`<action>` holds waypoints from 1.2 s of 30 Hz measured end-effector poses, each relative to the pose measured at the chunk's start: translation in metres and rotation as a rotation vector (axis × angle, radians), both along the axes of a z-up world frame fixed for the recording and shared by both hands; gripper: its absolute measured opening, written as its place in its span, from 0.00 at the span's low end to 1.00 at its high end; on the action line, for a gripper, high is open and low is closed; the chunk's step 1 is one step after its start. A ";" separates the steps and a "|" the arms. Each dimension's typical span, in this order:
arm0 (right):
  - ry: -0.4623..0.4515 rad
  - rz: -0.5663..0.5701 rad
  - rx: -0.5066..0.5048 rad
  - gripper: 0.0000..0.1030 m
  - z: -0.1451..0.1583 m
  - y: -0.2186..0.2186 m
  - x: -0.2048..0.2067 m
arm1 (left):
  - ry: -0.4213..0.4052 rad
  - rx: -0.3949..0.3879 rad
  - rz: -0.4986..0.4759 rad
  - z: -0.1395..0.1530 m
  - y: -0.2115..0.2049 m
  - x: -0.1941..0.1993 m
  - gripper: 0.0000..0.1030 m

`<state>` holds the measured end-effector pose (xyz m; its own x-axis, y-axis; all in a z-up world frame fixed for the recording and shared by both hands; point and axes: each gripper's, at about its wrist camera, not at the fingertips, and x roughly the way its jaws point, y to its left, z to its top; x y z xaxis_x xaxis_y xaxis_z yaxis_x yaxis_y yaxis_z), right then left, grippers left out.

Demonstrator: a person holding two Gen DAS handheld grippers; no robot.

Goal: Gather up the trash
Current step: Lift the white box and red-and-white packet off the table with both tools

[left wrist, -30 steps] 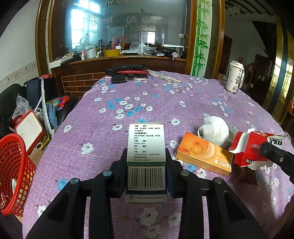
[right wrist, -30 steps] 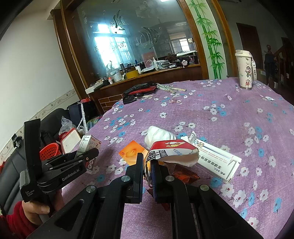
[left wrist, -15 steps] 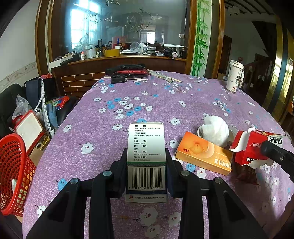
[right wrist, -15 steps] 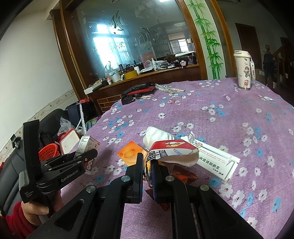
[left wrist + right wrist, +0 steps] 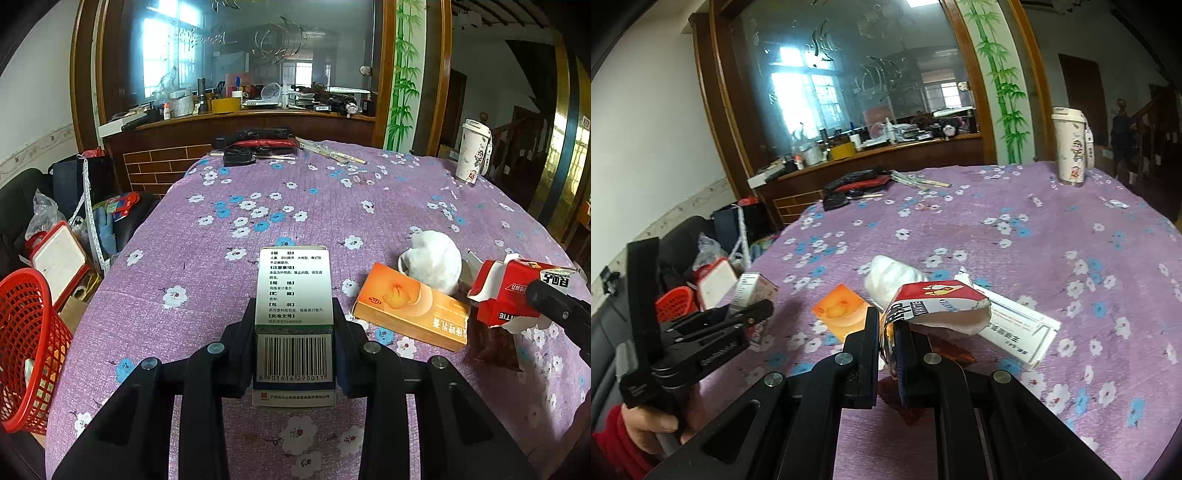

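My left gripper (image 5: 294, 310) is shut on a white-and-green medicine box (image 5: 294, 280) with a barcode, held just above the purple flowered tablecloth (image 5: 258, 206). In the right wrist view the same gripper (image 5: 753, 314) and box (image 5: 753, 290) show at the left. My right gripper (image 5: 888, 325) is shut on a torn red-and-white carton (image 5: 938, 299), lifted off the cloth. Lying loose on the table are an orange box (image 5: 410, 306), a crumpled white tissue (image 5: 434, 258), a long white box (image 5: 1019, 328) and a brown wrapper (image 5: 495, 347).
A red mesh basket (image 5: 26, 347) stands below the table's left edge among bags and clutter. A tall white cup (image 5: 474, 151) stands at the far right. Black and red items (image 5: 258, 142) lie at the far edge. A hand in a red sleeve (image 5: 653, 424) holds the left gripper.
The right wrist view has tipped slightly. Both grippers keep their hold and nothing on the table has moved.
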<state>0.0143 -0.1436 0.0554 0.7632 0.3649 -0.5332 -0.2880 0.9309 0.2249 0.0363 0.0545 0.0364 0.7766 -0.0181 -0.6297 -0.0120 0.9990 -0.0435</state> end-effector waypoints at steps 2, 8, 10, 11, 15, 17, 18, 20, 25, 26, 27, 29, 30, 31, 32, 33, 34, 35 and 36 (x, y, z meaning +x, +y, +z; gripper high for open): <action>-0.007 -0.022 -0.017 0.08 0.000 -0.001 -0.001 | -0.004 0.001 0.001 0.000 0.000 0.000 0.32; -0.017 -0.070 -0.065 0.08 0.000 0.000 0.001 | -0.002 -0.001 0.001 0.000 0.000 0.000 0.32; -0.025 -0.091 -0.092 0.08 0.001 0.001 0.001 | 0.001 -0.005 0.006 0.000 0.001 -0.001 0.32; -0.025 -0.096 -0.095 0.08 0.002 0.001 0.002 | 0.002 -0.006 0.007 0.000 0.002 -0.001 0.32; -0.016 -0.111 -0.102 0.08 0.004 0.000 0.000 | 0.011 0.006 0.003 0.000 0.000 -0.003 0.32; -0.015 -0.118 -0.114 0.08 0.007 0.000 -0.004 | 0.006 0.019 -0.004 0.003 -0.002 -0.006 0.32; -0.017 -0.121 -0.120 0.08 0.009 0.000 -0.007 | 0.001 0.027 -0.011 0.006 -0.004 -0.009 0.32; -0.022 -0.124 -0.121 0.08 0.013 -0.001 -0.013 | -0.007 0.034 -0.020 0.011 -0.007 -0.013 0.32; -0.035 -0.111 -0.107 0.08 0.024 -0.001 -0.033 | -0.021 0.043 -0.039 0.024 -0.012 -0.032 0.32; -0.038 -0.105 -0.104 0.08 0.026 0.000 -0.038 | -0.017 0.042 -0.041 0.025 -0.012 -0.035 0.32; -0.040 -0.099 -0.101 0.08 0.027 0.000 -0.043 | -0.013 0.037 -0.044 0.026 -0.012 -0.039 0.32; -0.043 -0.090 -0.094 0.08 0.030 0.002 -0.052 | -0.010 0.036 -0.048 0.028 -0.013 -0.045 0.32; -0.043 -0.086 -0.087 0.08 0.031 0.002 -0.056 | -0.008 0.038 -0.048 0.030 -0.011 -0.050 0.32; -0.040 -0.081 -0.077 0.08 0.032 0.002 -0.060 | -0.008 0.038 -0.047 0.031 -0.011 -0.053 0.32; -0.036 -0.074 -0.070 0.08 0.033 0.002 -0.062 | -0.008 0.033 -0.048 0.033 -0.010 -0.057 0.32; -0.031 -0.066 -0.062 0.08 0.034 0.003 -0.064 | -0.010 0.020 -0.051 0.036 -0.006 -0.061 0.32; -0.024 -0.055 -0.053 0.08 0.036 0.004 -0.067 | -0.011 0.014 -0.051 0.039 -0.004 -0.064 0.32; -0.020 -0.045 -0.047 0.08 0.037 0.006 -0.068 | -0.015 0.009 -0.047 0.042 0.000 -0.067 0.32; -0.015 -0.032 -0.042 0.08 0.038 0.009 -0.069 | -0.018 0.001 -0.042 0.046 0.004 -0.071 0.32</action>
<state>-0.0549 -0.1341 0.0933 0.7825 0.3172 -0.5359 -0.2606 0.9484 0.1808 -0.0346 0.0588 0.0820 0.7861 -0.0500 -0.6160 0.0307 0.9987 -0.0418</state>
